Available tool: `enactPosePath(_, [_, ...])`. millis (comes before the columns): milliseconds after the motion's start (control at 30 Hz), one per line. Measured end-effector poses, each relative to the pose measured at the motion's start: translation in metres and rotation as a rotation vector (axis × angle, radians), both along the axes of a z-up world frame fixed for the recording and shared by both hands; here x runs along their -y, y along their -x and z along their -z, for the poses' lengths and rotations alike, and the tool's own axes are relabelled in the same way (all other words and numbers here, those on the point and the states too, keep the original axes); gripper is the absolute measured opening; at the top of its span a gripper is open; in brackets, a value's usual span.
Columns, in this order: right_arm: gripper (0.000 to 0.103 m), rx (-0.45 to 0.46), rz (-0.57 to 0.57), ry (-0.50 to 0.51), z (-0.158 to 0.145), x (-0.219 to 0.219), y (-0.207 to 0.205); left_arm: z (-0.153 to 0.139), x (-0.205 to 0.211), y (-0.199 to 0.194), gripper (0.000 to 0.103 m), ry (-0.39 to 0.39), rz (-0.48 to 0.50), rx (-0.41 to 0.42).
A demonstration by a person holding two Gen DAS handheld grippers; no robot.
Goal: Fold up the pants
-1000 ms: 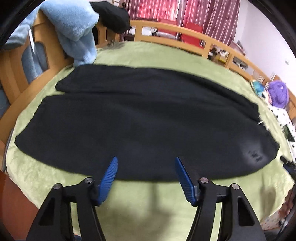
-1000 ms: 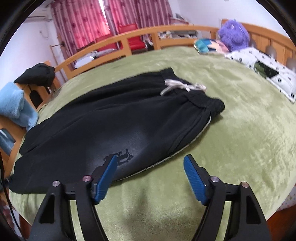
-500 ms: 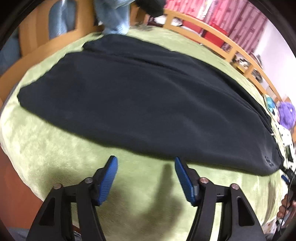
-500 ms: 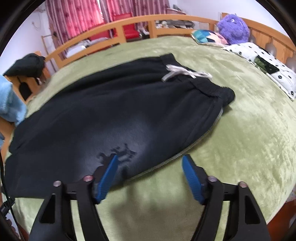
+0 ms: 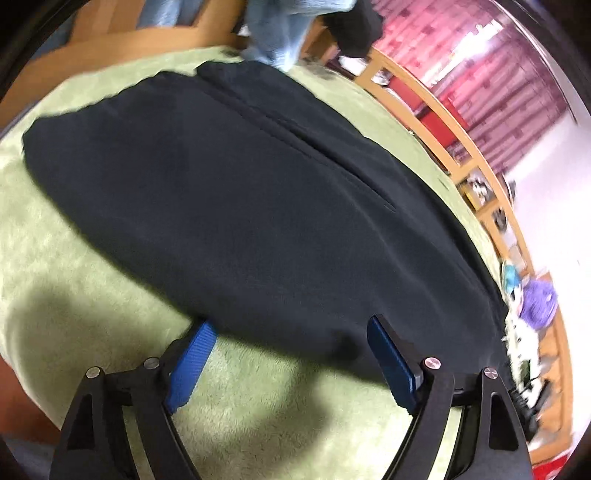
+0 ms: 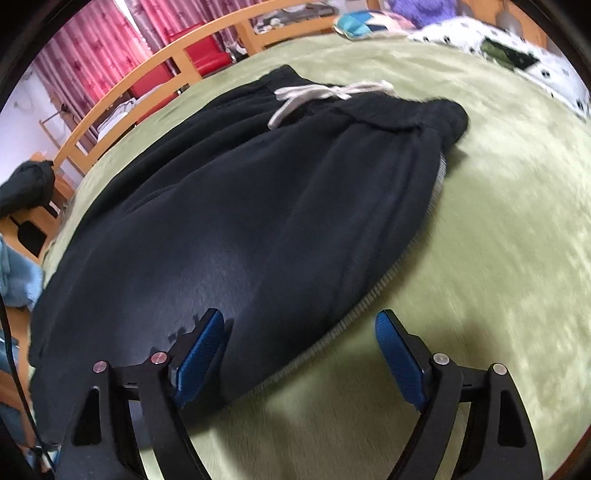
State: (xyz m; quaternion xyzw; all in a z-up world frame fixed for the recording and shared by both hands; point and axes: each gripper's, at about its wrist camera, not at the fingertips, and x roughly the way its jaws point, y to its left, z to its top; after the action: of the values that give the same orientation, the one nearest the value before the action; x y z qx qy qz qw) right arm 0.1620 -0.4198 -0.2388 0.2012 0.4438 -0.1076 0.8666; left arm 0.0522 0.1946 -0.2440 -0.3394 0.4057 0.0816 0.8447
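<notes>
Black pants point(image 5: 258, 206) lie flat on a green blanket point(image 5: 92, 302), folded lengthwise with one leg on the other. In the right wrist view the pants point(image 6: 258, 206) show a waistband with a white drawstring point(image 6: 317, 94) at the far end. My left gripper point(image 5: 291, 332) is open and empty, its blue pads at the near edge of the leg part. My right gripper point(image 6: 301, 325) is open and empty, straddling the near striped side seam close to the hip.
A wooden bed rail point(image 6: 147, 74) curves around the far side, with red curtains behind. A blue towel point(image 5: 280, 22) and a black garment point(image 6: 26, 184) hang on the frame. A purple plush toy point(image 5: 537, 301) and a spotted pillow point(image 6: 517, 55) lie at the bed's head.
Both grippers have moved closer to the pants' near edge and lower. The left view has tilted and swung toward the leg end. The pants have not moved.
</notes>
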Motion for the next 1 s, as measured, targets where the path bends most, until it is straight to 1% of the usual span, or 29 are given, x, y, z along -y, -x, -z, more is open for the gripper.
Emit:
enactPosePath(67, [0.086, -0.011, -0.015, 0.031, 0.001, -0.005, -0.010, 0.002, -0.005, -0.003, 0.083, 0.028, 0.004, -0.004])
enactPosePath(100, [0.086, -0.010, -0.010, 0.040, 0.002, -0.005, -0.016, 0.003, -0.010, -0.006, 0.083, 0.034, -0.011, 0.000])
enactPosePath(200, [0.086, 0.012, 0.025, 0.022, 0.002, -0.004, -0.015, 0.008, -0.018, -0.015, 0.083, 0.039, -0.051, -0.005])
enactPosePath(233, [0.084, 0.025, 0.034, 0.012, 0.002, -0.004, -0.014, 0.009, -0.018, -0.019, 0.083, 0.033, -0.066, -0.008])
enactPosePath(267, [0.079, 0.035, 0.036, 0.008, 0.001, -0.004, -0.013, 0.009, -0.016, -0.024, 0.082, 0.018, -0.083, -0.012])
enactPosePath(333, [0.034, 0.037, 0.027, 0.020, 0.000, -0.006, -0.017, 0.009, -0.009, -0.025, 0.080, -0.027, -0.117, -0.043])
enactPosePath(367, [0.032, 0.038, 0.015, 0.012, 0.000, -0.005, -0.018, 0.008, -0.008, -0.027, 0.071, -0.048, -0.131, -0.062])
enactPosePath(400, [0.027, 0.045, 0.008, -0.001, -0.002, -0.003, -0.019, 0.007, -0.003, -0.030, 0.048, -0.097, -0.158, -0.094])
enactPosePath(433, [0.023, 0.060, 0.003, -0.019, -0.003, -0.001, -0.019, 0.006, 0.001, -0.033, 0.034, -0.141, -0.178, -0.131])
enactPosePath(467, [0.021, 0.075, -0.003, -0.043, -0.005, 0.002, -0.018, 0.005, 0.000, -0.032, 0.019, -0.143, -0.181, -0.144])
enactPosePath(500, [0.019, 0.083, -0.008, -0.057, -0.006, 0.004, -0.016, 0.003, 0.000, -0.031, 0.012, -0.101, -0.179, -0.136])
enactPosePath(567, [0.016, 0.104, -0.024, -0.079, -0.012, 0.006, -0.011, -0.003, -0.002, -0.025, 0.010, -0.017, -0.206, -0.110])
enactPosePath(633, [0.015, 0.132, -0.058, -0.071, -0.024, 0.005, 0.000, -0.014, -0.005, -0.019, 0.009, 0.025, -0.213, -0.085])
enactPosePath(700, [0.015, 0.149, -0.089, -0.051, -0.035, 0.002, 0.009, -0.026, -0.011, -0.012, 0.009, 0.045, -0.207, -0.060])
enactPosePath(733, [0.015, 0.150, -0.099, -0.041, -0.039, 0.001, 0.012, -0.030, -0.016, -0.006, 0.009, 0.047, -0.204, -0.051])
enactPosePath(800, [0.014, 0.133, -0.106, -0.020, -0.049, -0.003, 0.017, -0.050, -0.012, -0.004, 0.008, 0.032, -0.176, -0.021])
enactPosePath(867, [0.014, 0.134, -0.100, -0.026, -0.058, -0.003, 0.021, -0.065, -0.010, -0.003, 0.008, 0.016, -0.147, 0.009])
enactPosePath(900, [0.013, 0.137, -0.100, -0.030, -0.066, -0.004, 0.016, -0.076, -0.009, -0.004, 0.008, -0.001, -0.125, 0.032])
enactPosePath(933, [0.013, 0.137, -0.105, -0.024, -0.076, -0.006, 0.024, -0.083, -0.009, -0.006, 0.008, -0.015, -0.108, 0.044])
enactPosePath(967, [0.013, 0.131, -0.112, -0.016, -0.084, -0.007, 0.020, -0.093, -0.009, -0.007, 0.008, -0.037, -0.083, 0.063])
enactPosePath(1000, [0.012, 0.124, -0.123, 0.007, -0.099, -0.012, 0.017, -0.099, -0.009, -0.008, 0.008, -0.045, -0.072, 0.075])
